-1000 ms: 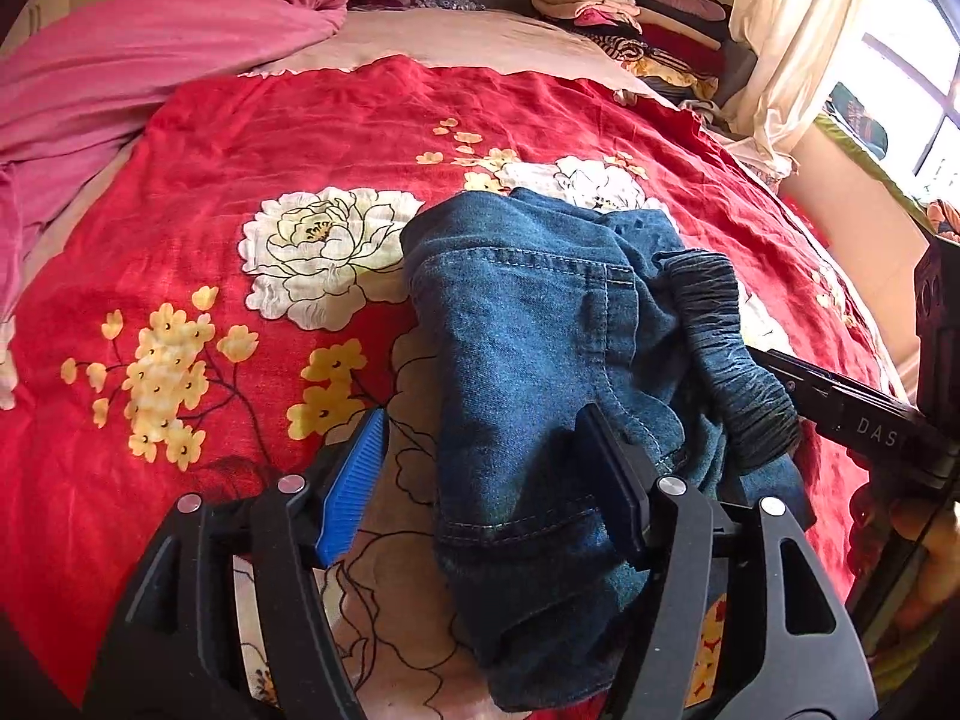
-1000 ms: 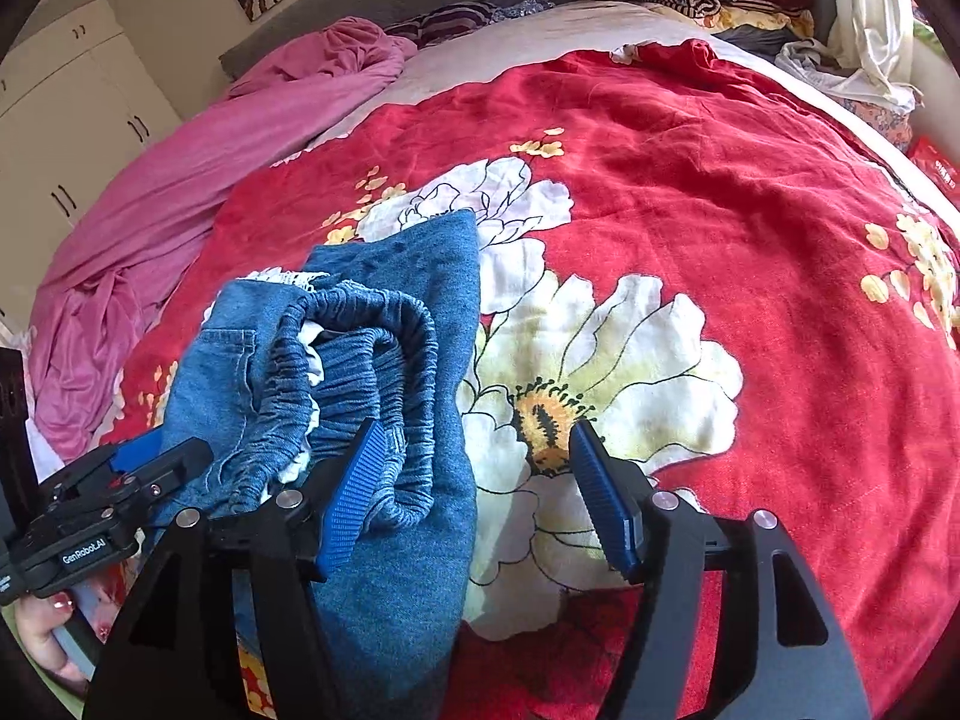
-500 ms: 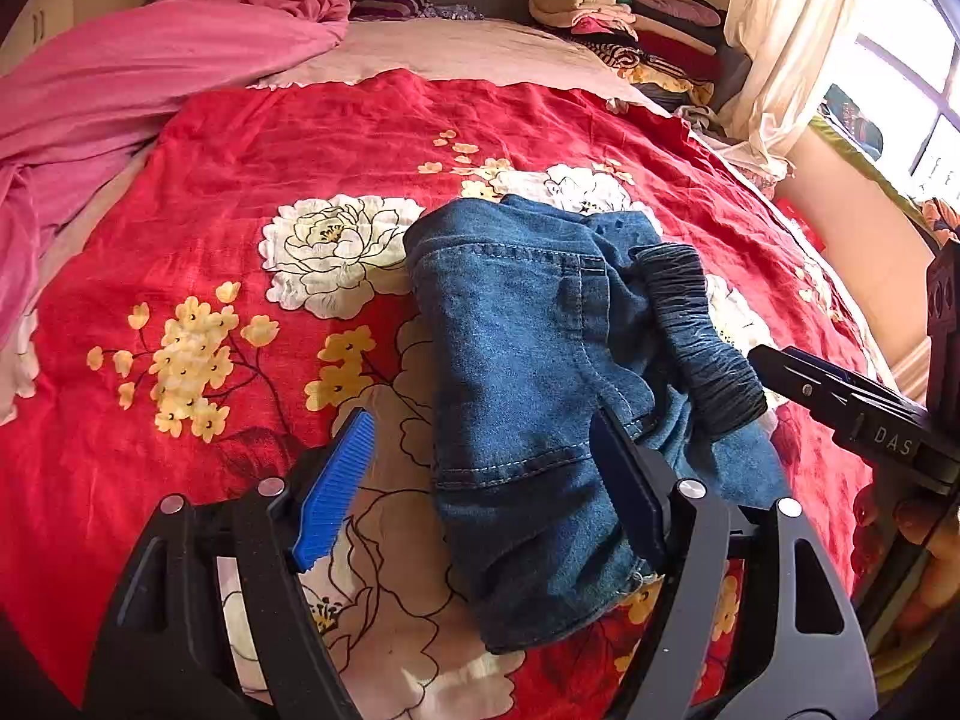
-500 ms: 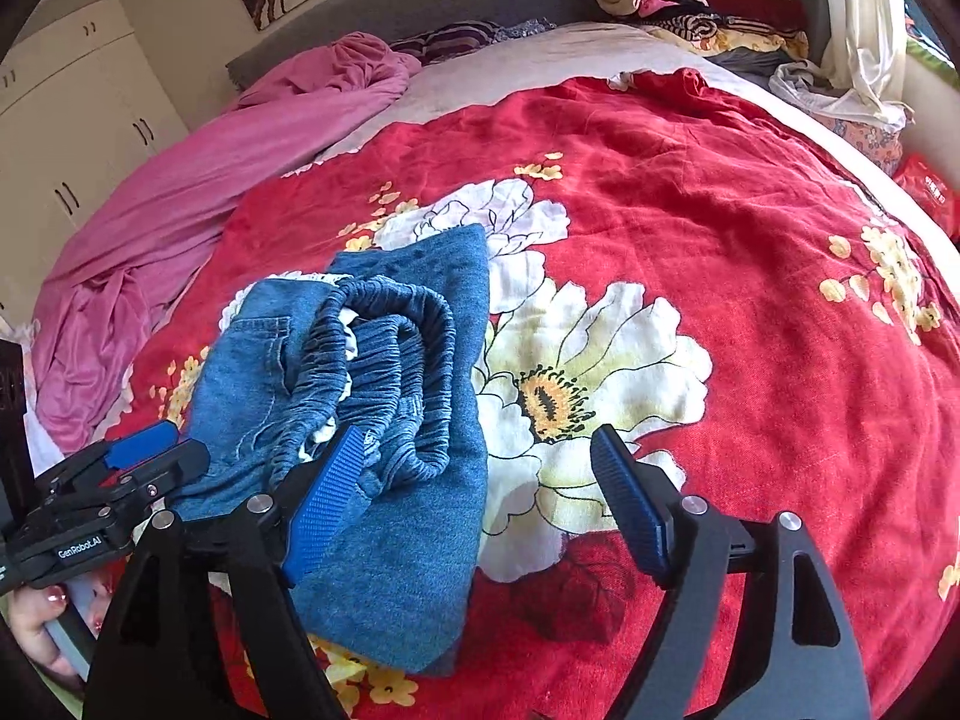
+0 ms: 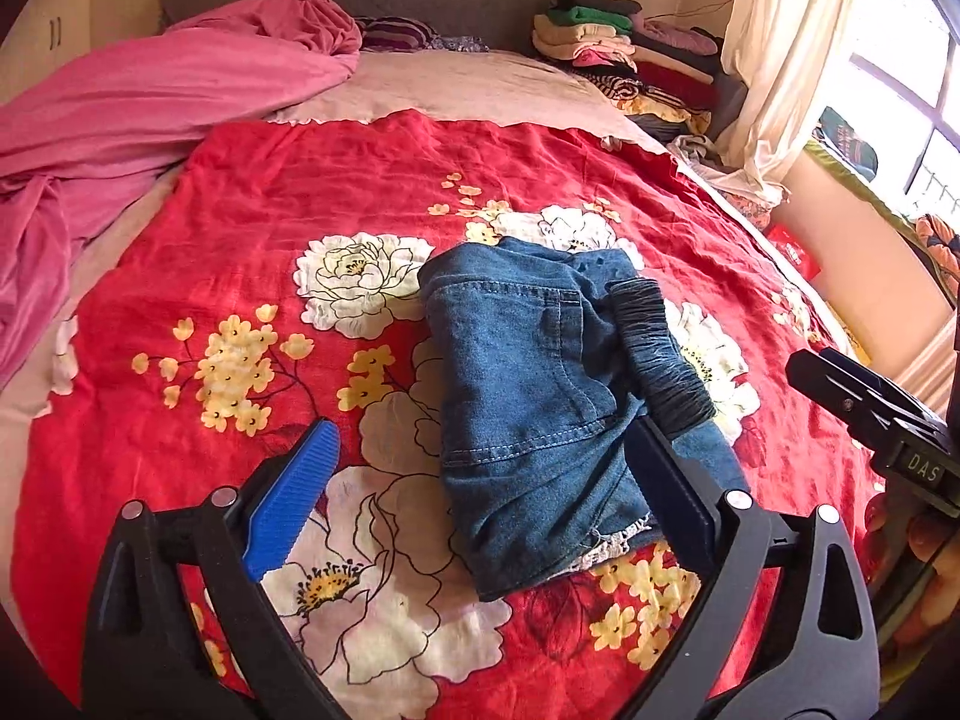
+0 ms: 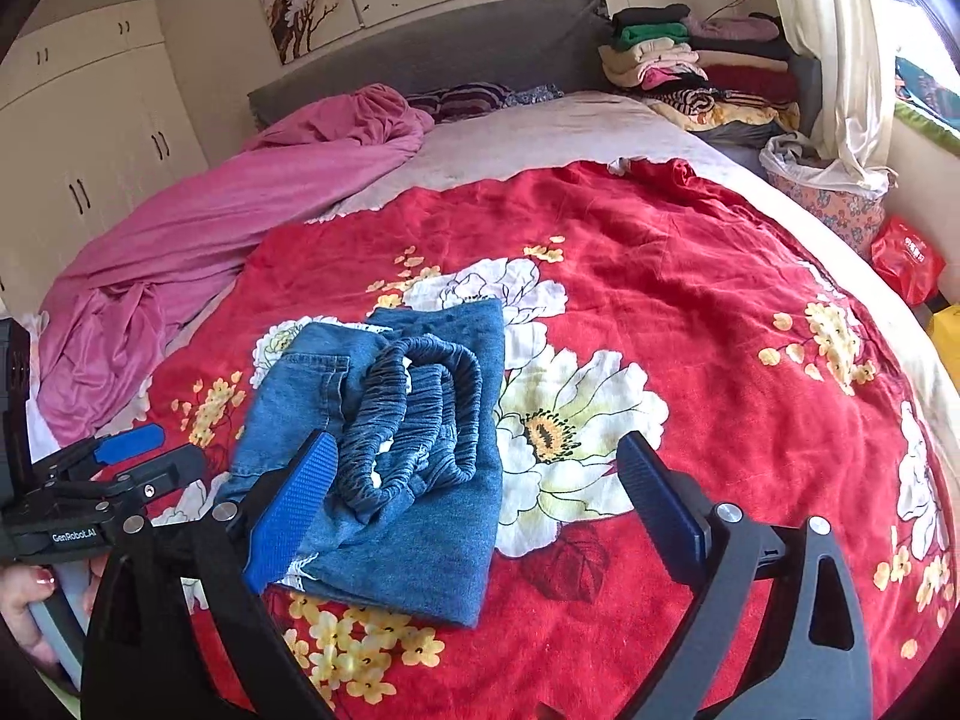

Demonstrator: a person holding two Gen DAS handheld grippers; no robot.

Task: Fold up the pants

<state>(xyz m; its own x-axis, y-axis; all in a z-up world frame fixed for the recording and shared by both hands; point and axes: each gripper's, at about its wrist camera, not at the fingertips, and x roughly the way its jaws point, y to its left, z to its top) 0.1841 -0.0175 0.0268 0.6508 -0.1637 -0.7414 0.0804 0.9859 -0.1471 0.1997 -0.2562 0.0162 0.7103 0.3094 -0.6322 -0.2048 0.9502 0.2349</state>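
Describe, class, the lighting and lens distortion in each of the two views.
Left wrist view: the window is blown out white, dark corners ring the fisheye frame, and the bed curves. Right wrist view: light is more even, the jeans look sharp, and the wardrobe bows.

Folded pants on bedspread.
Blue denim pants (image 5: 528, 396) lie in a compact folded bundle on the red floral bedspread (image 5: 300, 192); gathered elastic waistband (image 6: 414, 414) faces up.
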